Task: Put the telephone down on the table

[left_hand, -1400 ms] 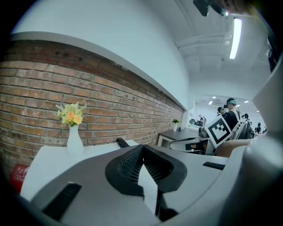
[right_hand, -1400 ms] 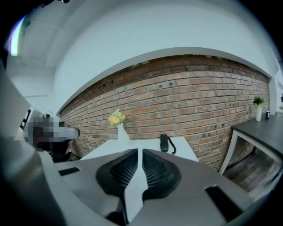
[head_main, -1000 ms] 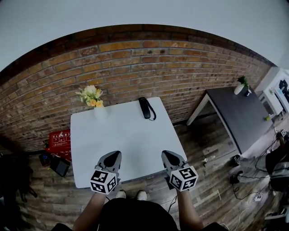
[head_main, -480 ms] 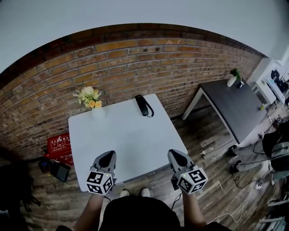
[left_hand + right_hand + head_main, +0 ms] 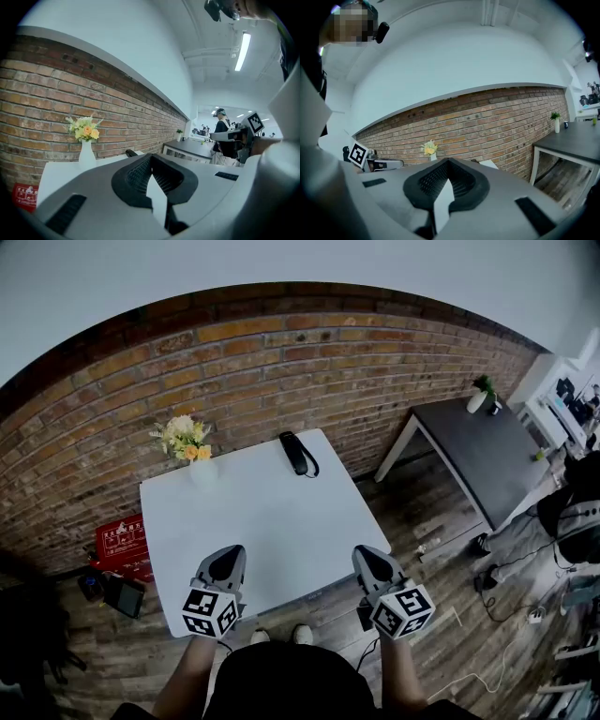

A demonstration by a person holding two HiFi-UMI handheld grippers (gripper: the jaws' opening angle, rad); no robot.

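Note:
A black telephone handset with its cord lies on the far edge of the white table, near the brick wall; its tip shows as the telephone in the left gripper view. My left gripper hovers over the table's near edge, shut and empty. My right gripper hangs just off the near right corner, also shut and empty. In both gripper views the jaws meet with nothing between them: left gripper, right gripper.
A white vase of yellow flowers stands at the table's far left corner. A red crate and dark gear sit on the wooden floor at left. A dark table with a small plant stands to the right. A person stands in the background.
The view has shifted slightly: table and telephone sit a bit further left and up. Both grippers have drawn back toward the table's near edge and apart; both stay shut.

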